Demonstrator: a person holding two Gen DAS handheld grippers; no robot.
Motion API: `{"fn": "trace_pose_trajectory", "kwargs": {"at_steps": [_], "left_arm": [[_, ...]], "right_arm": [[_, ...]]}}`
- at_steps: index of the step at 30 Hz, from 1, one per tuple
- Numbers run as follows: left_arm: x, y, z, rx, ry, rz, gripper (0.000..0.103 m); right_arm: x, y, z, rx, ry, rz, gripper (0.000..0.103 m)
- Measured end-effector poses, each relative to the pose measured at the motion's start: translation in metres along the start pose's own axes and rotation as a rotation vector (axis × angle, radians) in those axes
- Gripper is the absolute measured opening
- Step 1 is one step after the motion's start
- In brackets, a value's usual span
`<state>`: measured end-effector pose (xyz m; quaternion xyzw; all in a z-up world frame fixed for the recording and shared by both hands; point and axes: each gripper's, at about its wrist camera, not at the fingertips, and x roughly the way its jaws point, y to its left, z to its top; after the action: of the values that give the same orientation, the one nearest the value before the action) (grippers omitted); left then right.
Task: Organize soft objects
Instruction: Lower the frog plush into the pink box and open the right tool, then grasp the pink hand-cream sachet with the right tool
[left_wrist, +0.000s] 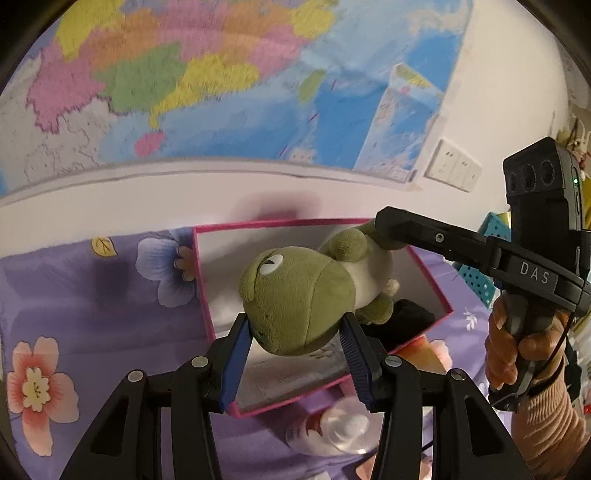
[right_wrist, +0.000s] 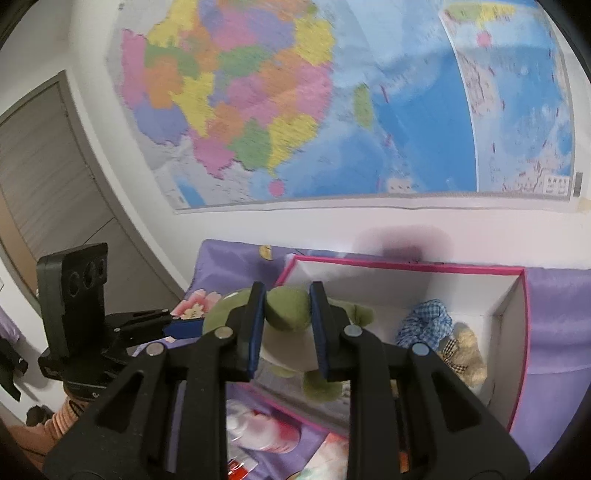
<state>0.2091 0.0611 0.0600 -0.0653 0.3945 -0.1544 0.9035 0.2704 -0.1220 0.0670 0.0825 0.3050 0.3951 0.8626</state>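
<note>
On my left wrist view, the purple floral bedsheet (left_wrist: 74, 295) fills the left side, and over it my left gripper (left_wrist: 295, 336) is clamped on the head of the green plush frog (left_wrist: 299, 295), blue pads pressing both cheeks. The frog hangs in the air above the pink-edged white box (left_wrist: 207, 280), its body stretching up and right to my right gripper (left_wrist: 384, 225), whose black finger covers the far end. Further right, a hand (left_wrist: 517, 350) in a tan ribbed sleeve grips that handle. On my right wrist view, the left gripper's body (right_wrist: 85, 321) sits at the left, then my right gripper (right_wrist: 288, 317) is closed on the frog's torso. Right of it, inside the box (right_wrist: 517, 295), lie a blue gingham cloth toy (right_wrist: 424, 325) and a beige plush (right_wrist: 469, 350), touching each other. A wall map (right_wrist: 332, 110) hangs above
</note>
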Motion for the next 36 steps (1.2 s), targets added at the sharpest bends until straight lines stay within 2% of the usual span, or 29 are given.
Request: {"fn": "trace_pose_trajectory", "kwargs": {"at_steps": [10,13,16,27,33,36], "left_arm": [[0.044,0.018,0.008,-0.064,0.072,0.033,0.050],[0.050,0.019,0.010,-0.066,0.068,0.068,0.050],[0.046,0.020,0.010,-0.064,0.032,0.118,0.051],[0.000,0.023,-0.005,-0.098,-0.085,0.103,0.051],[-0.047,0.007,-0.031,-0.078,-0.176,0.035,0.052],[-0.065,-0.007,-0.045,-0.055,-0.206,-0.012,0.053]], "right_arm": [[0.042,-0.032,0.001,0.065,0.043,-0.059,0.027],[0.052,-0.037,0.002,0.078,0.049,-0.088,0.030],[0.054,-0.043,-0.001,0.110,0.064,-0.106,0.042],[0.003,-0.021,-0.027,0.042,0.068,-0.068,0.043],[-0.045,-0.003,-0.047,0.012,0.062,0.007,0.043],[-0.067,0.004,-0.062,-0.008,0.066,0.014,0.043]]}}
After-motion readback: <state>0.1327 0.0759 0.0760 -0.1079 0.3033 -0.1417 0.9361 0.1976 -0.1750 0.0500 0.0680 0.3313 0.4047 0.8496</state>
